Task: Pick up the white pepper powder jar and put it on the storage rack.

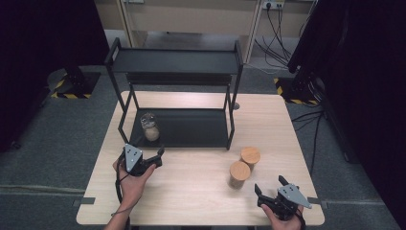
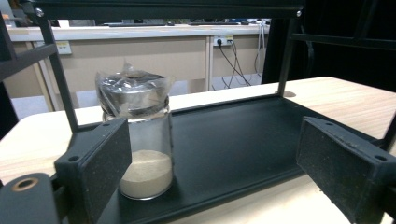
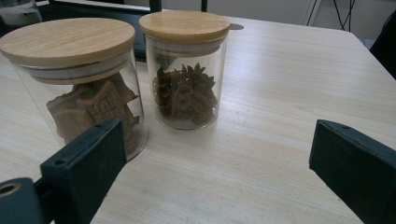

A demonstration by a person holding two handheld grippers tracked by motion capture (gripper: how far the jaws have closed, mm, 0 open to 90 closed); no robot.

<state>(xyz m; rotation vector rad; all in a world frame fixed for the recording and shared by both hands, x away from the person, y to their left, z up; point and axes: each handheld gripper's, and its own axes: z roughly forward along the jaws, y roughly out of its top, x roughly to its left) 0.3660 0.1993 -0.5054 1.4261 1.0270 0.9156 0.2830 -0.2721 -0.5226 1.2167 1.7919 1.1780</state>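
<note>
A glass jar of pale powder (image 1: 150, 126) (image 2: 142, 144), its mouth wrapped in plastic film, stands on the lower tray of a black two-tier rack (image 1: 191, 129) (image 2: 233, 140) near the tray's front left. My left gripper (image 1: 154, 157) (image 2: 212, 163) is held open just in front of the rack, with the jar beyond its left jaw. Two glass jars with wooden lids stand on the table at the right: one with brown bark pieces (image 1: 239, 174) (image 3: 81, 84), one with star anise (image 1: 250, 156) (image 3: 186, 70). My right gripper (image 1: 271, 186) (image 3: 215, 172) is open, close in front of them, empty.
The rack's upper shelf (image 1: 174, 61) is bare. The wooden table (image 1: 191, 191) has free surface between the two hands. Beyond the table lie grey floor, cables (image 1: 277, 33) and dark stands (image 1: 72, 84) at both sides.
</note>
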